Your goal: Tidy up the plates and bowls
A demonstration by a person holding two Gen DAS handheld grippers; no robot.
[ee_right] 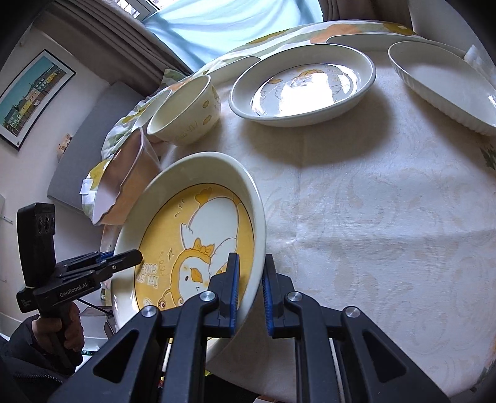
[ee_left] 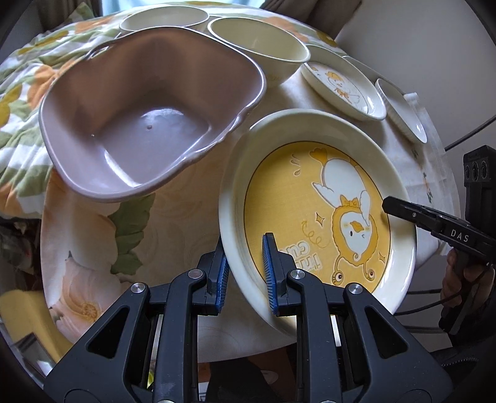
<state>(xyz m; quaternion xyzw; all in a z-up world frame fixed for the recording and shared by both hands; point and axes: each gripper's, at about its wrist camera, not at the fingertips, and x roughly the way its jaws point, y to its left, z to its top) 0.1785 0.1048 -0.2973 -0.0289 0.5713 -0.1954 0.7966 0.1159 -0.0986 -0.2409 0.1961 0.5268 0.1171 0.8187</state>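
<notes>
Left gripper [ee_left: 246, 272] and right gripper [ee_right: 250, 288] each pinch opposite rims of yellow duck plate [ee_left: 313, 210], tilted above floral tablecloth [ee_right: 356, 201]. Mauve tub [ee_left: 139, 124], cream bowls beyond; curtain [ee_right: 217, 21], framed picture [ee_right: 31, 96] behind.

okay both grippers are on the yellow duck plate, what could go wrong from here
The yellow plate is tilted, and each gripper, left and right, grips only a narrow bit of glossy rim, so it might slip or twist out. The mauve basin sits close beside its rim and could get knocked. The plate also seems to overhang the table's near edge.
</notes>
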